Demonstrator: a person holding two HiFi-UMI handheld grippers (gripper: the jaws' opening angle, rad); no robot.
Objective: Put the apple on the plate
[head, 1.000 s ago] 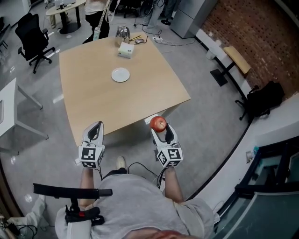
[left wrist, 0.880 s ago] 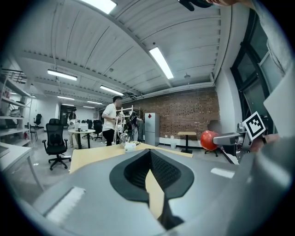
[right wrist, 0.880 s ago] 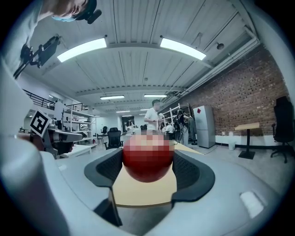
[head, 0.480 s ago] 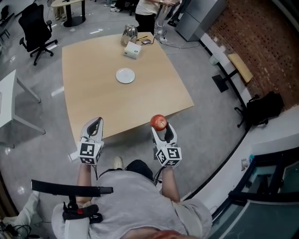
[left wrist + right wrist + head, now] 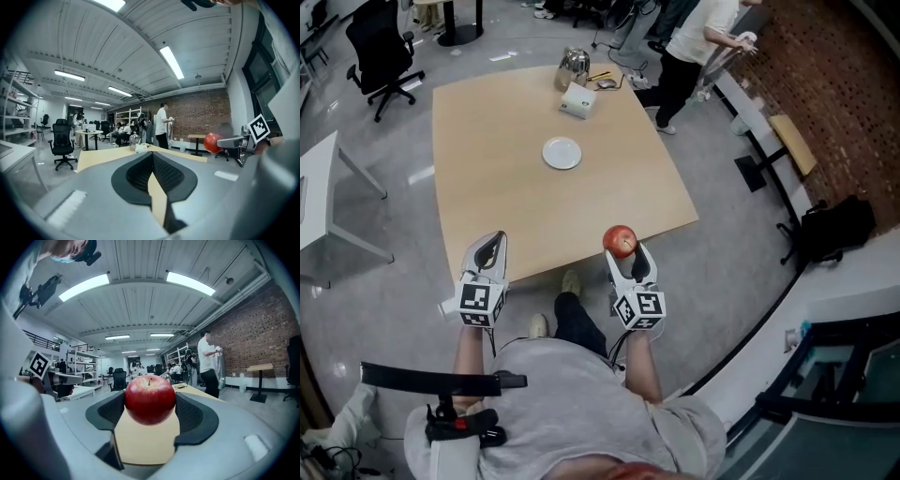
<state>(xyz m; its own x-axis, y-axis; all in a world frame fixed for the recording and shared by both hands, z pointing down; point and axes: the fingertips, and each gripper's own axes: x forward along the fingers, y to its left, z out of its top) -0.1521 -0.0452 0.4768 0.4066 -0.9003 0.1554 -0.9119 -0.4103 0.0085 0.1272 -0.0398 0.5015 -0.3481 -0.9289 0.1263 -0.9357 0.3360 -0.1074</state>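
Observation:
A red apple (image 5: 620, 241) (image 5: 149, 398) is clamped upright, stem up, between the jaws of my right gripper (image 5: 623, 253), held at the near edge of a light wooden table (image 5: 497, 202). The apple (image 5: 213, 142) also shows at the right in the left gripper view. A small white plate (image 5: 562, 153) lies empty near the table's middle, well beyond both grippers. My left gripper (image 5: 489, 255) hovers over the table's near left edge with its jaws closed together and nothing between them.
At the table's far edge stand a metal kettle (image 5: 574, 62), a white box (image 5: 579, 99) and some small items. A person (image 5: 694, 47) walks past the far right corner. A black office chair (image 5: 380, 52) and a white desk (image 5: 319, 202) are to the left.
The view has shifted so the table sits nearer and lower in frame. A person has walked from behind the table round to its far right. Both grippers hold as before.

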